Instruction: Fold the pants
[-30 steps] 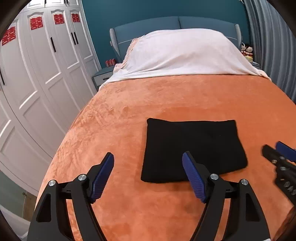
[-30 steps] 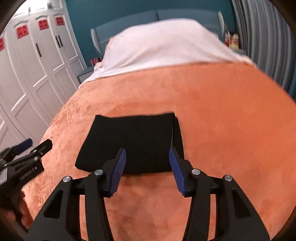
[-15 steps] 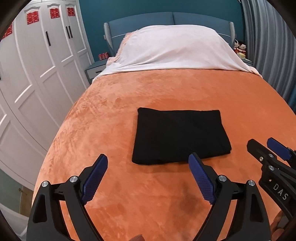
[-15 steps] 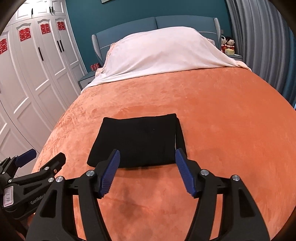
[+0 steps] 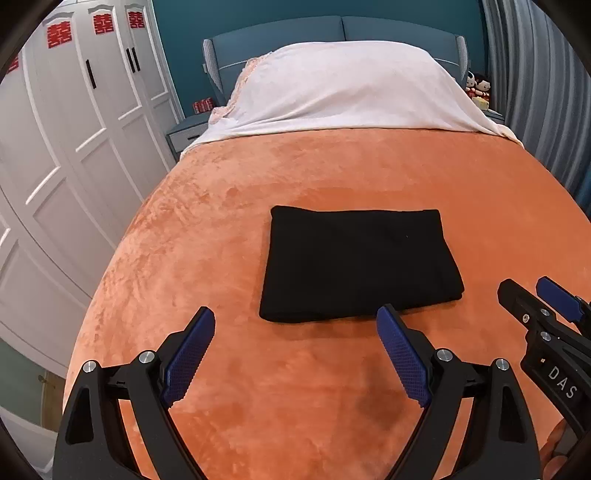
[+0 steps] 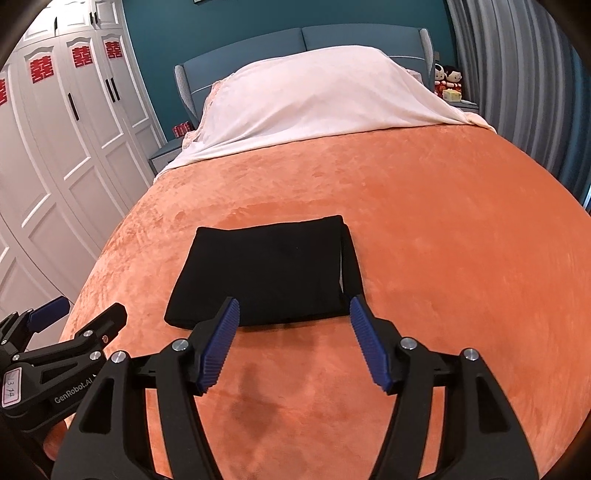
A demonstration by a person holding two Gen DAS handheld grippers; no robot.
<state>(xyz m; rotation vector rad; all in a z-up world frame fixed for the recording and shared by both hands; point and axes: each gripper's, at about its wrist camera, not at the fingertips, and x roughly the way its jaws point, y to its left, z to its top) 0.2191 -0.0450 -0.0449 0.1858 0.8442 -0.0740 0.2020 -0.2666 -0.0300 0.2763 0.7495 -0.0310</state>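
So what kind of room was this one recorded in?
A bedroom, most likely in a home. A bed with an orange blanket and a blue padded headboard fills the view, white wardrobe doors stand beside it, and folded black pants lie on the blanket.

Bed with orange plush blanket point(image 5: 332, 166) spread across most of its top. White sheet point(image 5: 347, 88) draped over a mound at the head end. Blue upholstered headboard point(image 5: 295, 35) against a teal wall point(image 5: 177, 44). White panelled wardrobe point(image 5: 74, 129), red paper cut-outs point(image 5: 59, 35) on its doors. Blue nightstand point(image 5: 186, 131) beside the bed. Grey pleated curtain point(image 5: 535, 74). Two small dolls point(image 6: 447, 77) near the curtain.
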